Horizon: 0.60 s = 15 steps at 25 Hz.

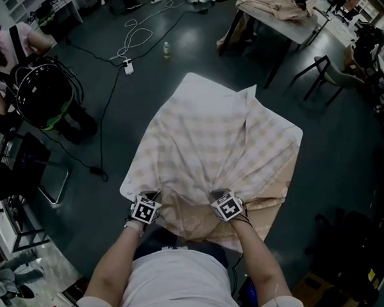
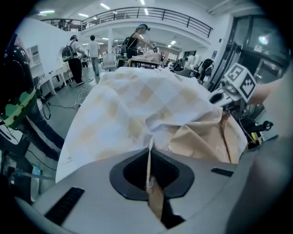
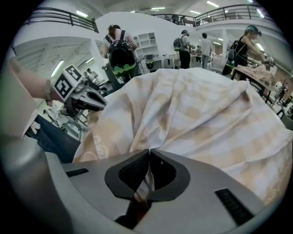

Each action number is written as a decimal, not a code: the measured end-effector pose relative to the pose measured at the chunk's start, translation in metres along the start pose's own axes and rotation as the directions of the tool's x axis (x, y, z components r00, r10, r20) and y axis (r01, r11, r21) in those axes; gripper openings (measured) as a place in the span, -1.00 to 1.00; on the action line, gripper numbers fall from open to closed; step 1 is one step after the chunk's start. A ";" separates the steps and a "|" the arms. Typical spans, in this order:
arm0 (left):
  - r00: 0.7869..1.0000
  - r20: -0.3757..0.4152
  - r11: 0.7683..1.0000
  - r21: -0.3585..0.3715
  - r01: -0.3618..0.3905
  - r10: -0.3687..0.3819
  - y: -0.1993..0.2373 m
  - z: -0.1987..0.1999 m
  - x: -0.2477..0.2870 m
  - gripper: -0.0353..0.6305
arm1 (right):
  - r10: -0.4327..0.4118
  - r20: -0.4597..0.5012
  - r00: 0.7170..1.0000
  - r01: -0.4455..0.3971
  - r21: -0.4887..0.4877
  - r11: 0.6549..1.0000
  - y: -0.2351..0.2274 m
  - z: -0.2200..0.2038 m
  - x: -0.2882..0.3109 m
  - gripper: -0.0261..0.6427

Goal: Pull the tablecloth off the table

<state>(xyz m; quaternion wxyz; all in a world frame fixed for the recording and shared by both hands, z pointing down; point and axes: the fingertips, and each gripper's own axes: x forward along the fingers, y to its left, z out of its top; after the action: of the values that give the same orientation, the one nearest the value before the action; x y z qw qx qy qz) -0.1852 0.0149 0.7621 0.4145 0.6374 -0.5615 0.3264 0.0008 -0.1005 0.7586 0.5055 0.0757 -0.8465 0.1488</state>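
- Head view: the tablecloth (image 1: 209, 134), pale with faint checks, lies draped over the table, which it hides. Its near edge is gathered into folds in front of the person. The left gripper (image 1: 146, 208) and right gripper (image 1: 228, 206) sit on that bunched edge, near each other. A beige layer (image 1: 270, 195) shows under the cloth at the near right; I cannot tell whether it is the underside or a second cloth. A cable (image 1: 137, 34) loops on the dark floor (image 1: 326, 157) beyond.
- Left gripper view: the jaws are together, pinching a thin upright fold of the tablecloth, which rises beyond them in a mound. The beige layer lies crumpled to the right, and the right gripper's marker cube (image 2: 240, 82) shows above it.
- Right gripper view: the jaws are closed on a narrow fold of the tablecloth. The cloth fans out ahead and to the right. The left gripper appears at the upper left, with jeans (image 3: 57, 141) below it.
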 end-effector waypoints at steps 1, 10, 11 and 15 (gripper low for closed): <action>1.000 0.001 1.000 0.002 0.002 -0.002 0.000 0.000 0.000 -0.85 | 0.015 -0.007 1.000 -0.015 -0.008 1.000 0.010 -0.004 0.001 -0.83; 0.999 0.033 0.999 0.051 -0.004 0.002 -0.005 0.005 0.000 -0.85 | 0.181 -0.040 0.983 -0.181 -0.002 0.983 0.092 -0.030 0.002 -0.83; 0.999 0.034 0.999 0.054 -0.004 0.002 -0.005 0.005 0.001 -0.85 | 0.197 -0.048 0.979 -0.197 0.001 0.980 0.100 -0.032 0.002 -0.83; 1.000 0.029 0.998 0.062 0.006 -0.008 -0.005 0.004 0.002 -0.85 | 0.274 -0.074 0.959 -0.275 0.005 0.961 0.133 -0.041 0.005 -0.83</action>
<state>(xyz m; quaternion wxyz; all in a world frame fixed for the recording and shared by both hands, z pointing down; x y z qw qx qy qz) -0.1801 0.0103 0.7615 0.3875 0.6566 -0.5548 0.3330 -0.0042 0.0388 0.7579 0.5113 -0.0494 -0.8298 0.2180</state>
